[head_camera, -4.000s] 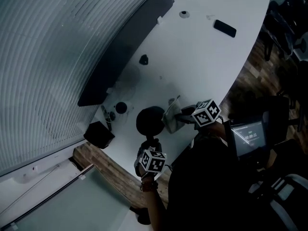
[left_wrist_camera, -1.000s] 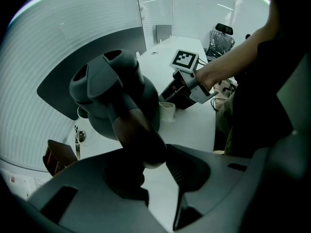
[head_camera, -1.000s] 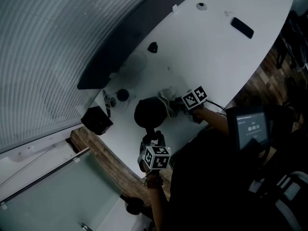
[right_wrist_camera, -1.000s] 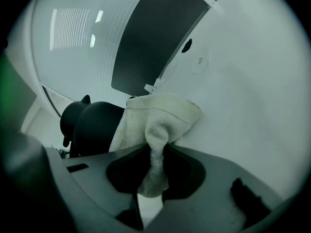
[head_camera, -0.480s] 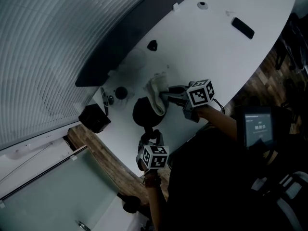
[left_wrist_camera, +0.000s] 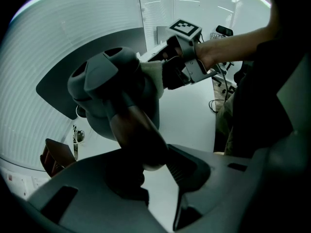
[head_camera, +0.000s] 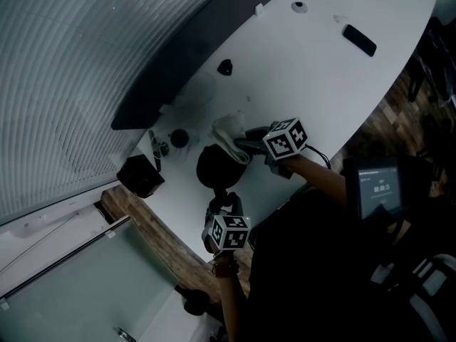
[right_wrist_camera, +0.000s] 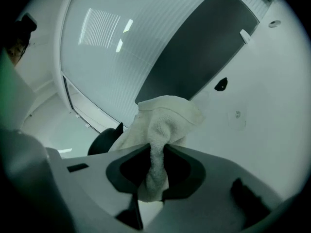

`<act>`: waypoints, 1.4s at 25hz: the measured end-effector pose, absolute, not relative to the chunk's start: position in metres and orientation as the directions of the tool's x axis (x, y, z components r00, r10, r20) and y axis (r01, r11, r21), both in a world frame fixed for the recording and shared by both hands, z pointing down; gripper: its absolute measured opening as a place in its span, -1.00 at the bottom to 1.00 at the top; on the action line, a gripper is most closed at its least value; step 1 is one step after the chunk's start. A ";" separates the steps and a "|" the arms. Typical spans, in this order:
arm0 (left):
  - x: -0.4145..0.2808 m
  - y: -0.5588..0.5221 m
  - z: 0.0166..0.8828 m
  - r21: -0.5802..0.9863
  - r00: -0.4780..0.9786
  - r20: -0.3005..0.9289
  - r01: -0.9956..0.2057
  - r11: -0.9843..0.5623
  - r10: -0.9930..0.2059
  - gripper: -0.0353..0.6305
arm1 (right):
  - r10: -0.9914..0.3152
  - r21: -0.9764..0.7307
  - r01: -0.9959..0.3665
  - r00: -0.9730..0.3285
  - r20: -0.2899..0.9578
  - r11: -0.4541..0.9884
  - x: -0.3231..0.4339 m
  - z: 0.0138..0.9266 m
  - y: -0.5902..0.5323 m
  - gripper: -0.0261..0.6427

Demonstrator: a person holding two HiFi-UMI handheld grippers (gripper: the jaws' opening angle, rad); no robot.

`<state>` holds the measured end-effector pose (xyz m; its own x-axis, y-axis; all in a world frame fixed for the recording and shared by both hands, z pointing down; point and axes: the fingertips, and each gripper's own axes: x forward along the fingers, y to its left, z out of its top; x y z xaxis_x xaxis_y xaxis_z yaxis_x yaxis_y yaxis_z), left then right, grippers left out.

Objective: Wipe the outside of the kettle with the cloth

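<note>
A dark kettle (head_camera: 217, 167) stands near the front edge of the white table (head_camera: 313, 70). My left gripper (head_camera: 222, 204) points down and is shut on the kettle's handle (left_wrist_camera: 136, 130), which runs between its jaws in the left gripper view. My right gripper (head_camera: 246, 144) is shut on a white cloth (head_camera: 226, 135), pinched between its jaws (right_wrist_camera: 155, 166). The cloth lies over the top far side of the kettle (right_wrist_camera: 104, 139), whose dark rim shows just left of the cloth in the right gripper view. From the left gripper view the cloth (left_wrist_camera: 153, 76) sits against the kettle body (left_wrist_camera: 112, 93).
A small black box (head_camera: 140, 176) and a small round dark thing (head_camera: 178, 138) lie left of the kettle. A dark panel (head_camera: 192, 55) runs along the table's far side. A black phone (head_camera: 358, 40) and a small dark knob (head_camera: 225, 67) lie farther off. A lit screen (head_camera: 374, 188) is at the right.
My right gripper has risen with the cloth from the kettle's right side to its top far edge. The left gripper and the kettle have stayed put.
</note>
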<state>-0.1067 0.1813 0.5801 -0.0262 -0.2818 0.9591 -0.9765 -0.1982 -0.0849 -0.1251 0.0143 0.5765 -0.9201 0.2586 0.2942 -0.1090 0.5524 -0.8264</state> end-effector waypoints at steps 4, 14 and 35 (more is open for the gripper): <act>-0.107 0.180 0.581 -0.077 -0.020 0.958 -0.979 -0.190 -0.285 -0.52 | 0.274 -0.841 -0.189 -0.890 0.365 0.506 -0.119 0.618 0.020 -0.71; -0.106 0.182 0.580 -0.067 -0.012 0.959 -0.980 -0.186 -0.283 -0.52 | 0.313 -0.866 -0.279 -0.850 0.424 0.416 -0.107 0.665 0.027 -0.71; -0.107 0.180 0.582 -0.058 -0.003 0.965 -0.977 -0.203 -0.263 -0.52 | 0.276 -0.856 -0.049 -0.936 0.220 0.515 -0.144 0.563 0.008 -0.71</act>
<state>-0.1074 0.1803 0.5821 -0.0030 -0.2630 0.9648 -0.9774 -0.2030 -0.0583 -0.1443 0.0082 0.5635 -0.9357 0.2763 0.2196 -0.0489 0.5145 -0.8561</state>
